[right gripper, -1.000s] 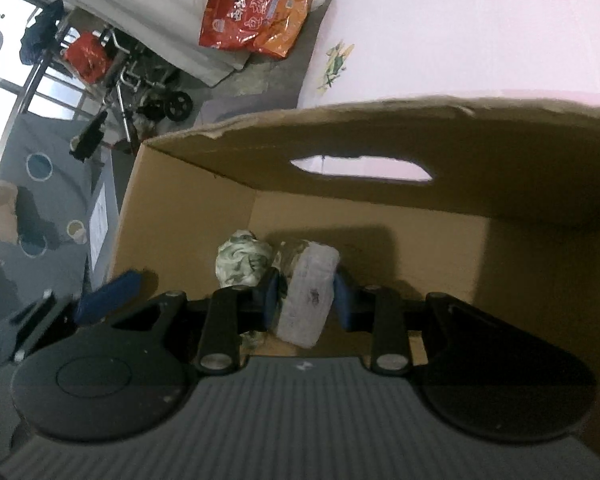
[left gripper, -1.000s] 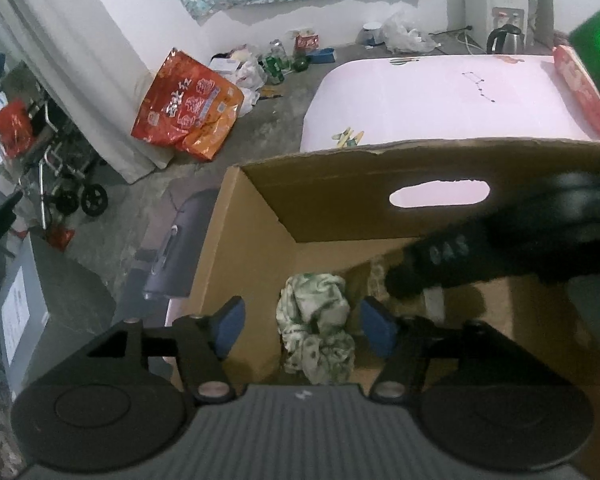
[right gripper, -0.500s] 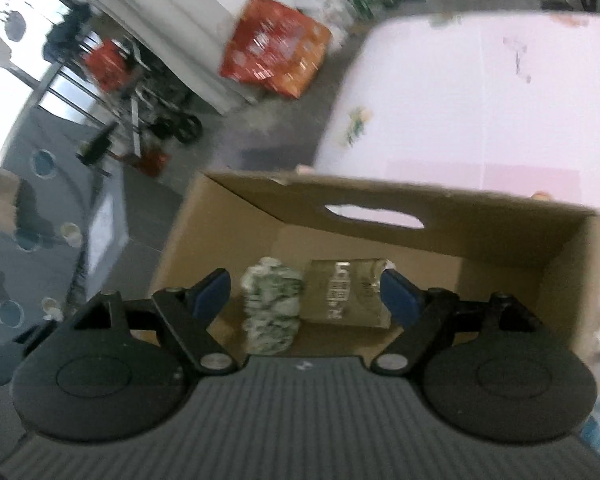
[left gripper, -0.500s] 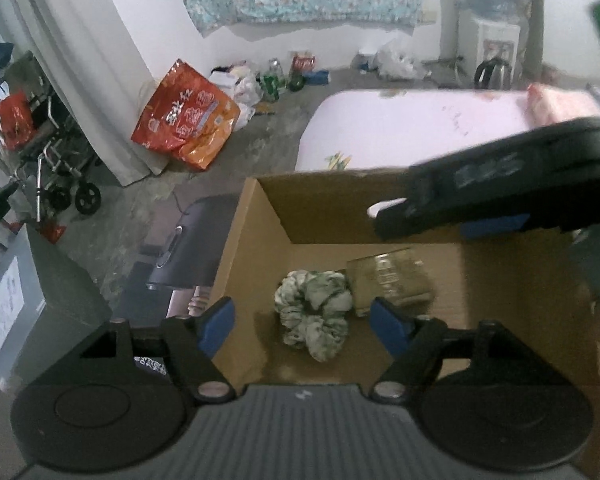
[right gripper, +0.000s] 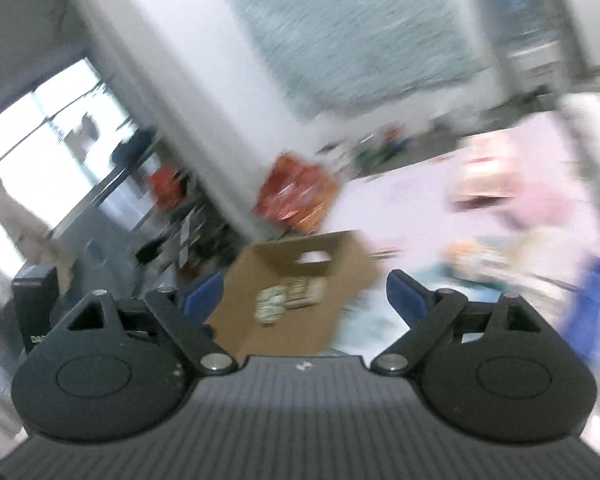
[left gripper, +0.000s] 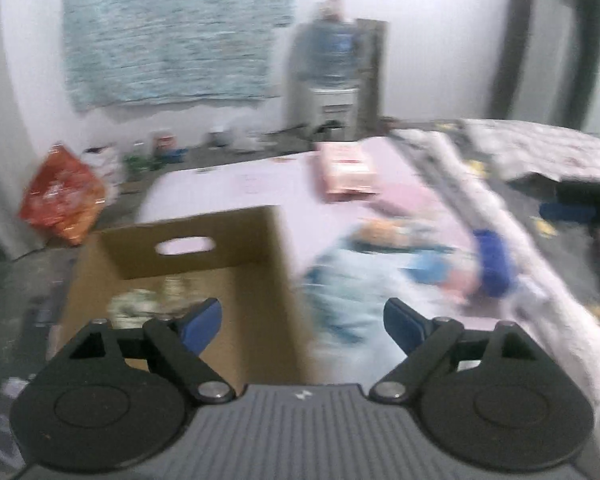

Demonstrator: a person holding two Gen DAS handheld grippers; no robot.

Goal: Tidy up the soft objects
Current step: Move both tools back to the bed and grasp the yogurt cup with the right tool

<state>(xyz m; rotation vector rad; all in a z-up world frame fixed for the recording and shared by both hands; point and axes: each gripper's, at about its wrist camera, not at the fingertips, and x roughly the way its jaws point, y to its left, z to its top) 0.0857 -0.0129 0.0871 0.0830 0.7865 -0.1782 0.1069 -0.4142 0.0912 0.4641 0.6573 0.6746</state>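
A pale blue patterned cloth (left gripper: pixel 172 36) hangs on the white wall beside a grey water dispenser (left gripper: pixel 333 80); a crumpled orange-red plastic bag (left gripper: pixel 62 196) sits on the floor.

Open-topped box (left gripper: pixel 180 280), walls around

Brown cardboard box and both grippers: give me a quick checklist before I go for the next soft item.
1. Left gripper empty: ok, jaws opening, nothing between them.
2. Right gripper empty: ok, jaws opening, nothing between them.
3. Green-and-white crumpled cloth inside the brown cardboard box: ok.
4. Pale wrapped packet in the box beside the cloth: ok.
5. Next item chosen on the pink bed sheet: cannot tell, the pale blue and pink soft things are blurred.
6. Steady view: not ok, both views smeared.
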